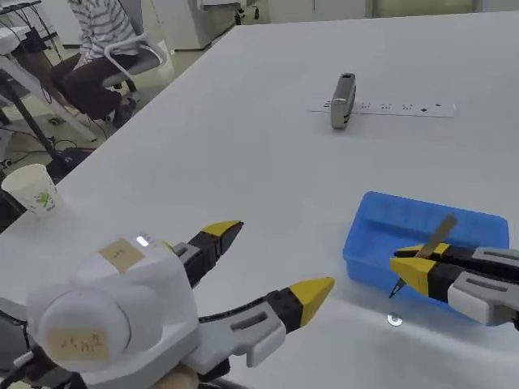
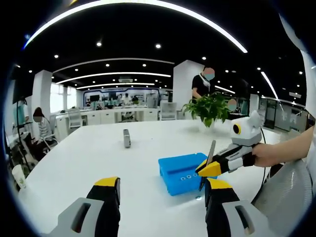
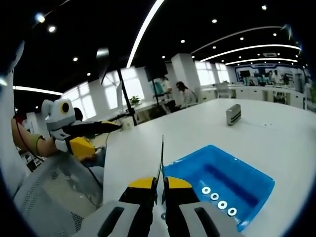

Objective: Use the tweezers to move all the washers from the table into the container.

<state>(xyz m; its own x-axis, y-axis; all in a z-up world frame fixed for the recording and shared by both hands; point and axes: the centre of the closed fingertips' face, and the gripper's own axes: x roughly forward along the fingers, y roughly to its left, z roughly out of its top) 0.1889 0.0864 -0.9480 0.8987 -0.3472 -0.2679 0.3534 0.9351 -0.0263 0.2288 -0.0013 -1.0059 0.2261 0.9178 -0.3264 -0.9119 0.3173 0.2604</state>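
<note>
Paper cup (image 1: 31,189) by left edge of white table (image 1: 268,162); seated person (image 1: 97,49) beyond far left corner. Left gripper (image 1: 276,259) over near edge, left of centre, yellow-tipped jaws wide apart, holding nothing. Toward far edge, white power strip (image 1: 397,107) lying flat, grey block (image 1: 344,100) on its left end. Blue container (image 1: 381,235) near right edge, well apart from power strip; inside, in right gripper view, four washers (image 3: 214,196) in a row along one wall. Right gripper (image 1: 401,269) coming in from right edge over container's near wall, jaws together, clamped on tweezers (image 1: 440,232); tweezers tilted, handle end up over container, tips down past near wall. Loose washer (image 1: 394,319) flat on table, just outside container's near wall, close under tweezers tips; contact between tips and washer not clear.
</note>
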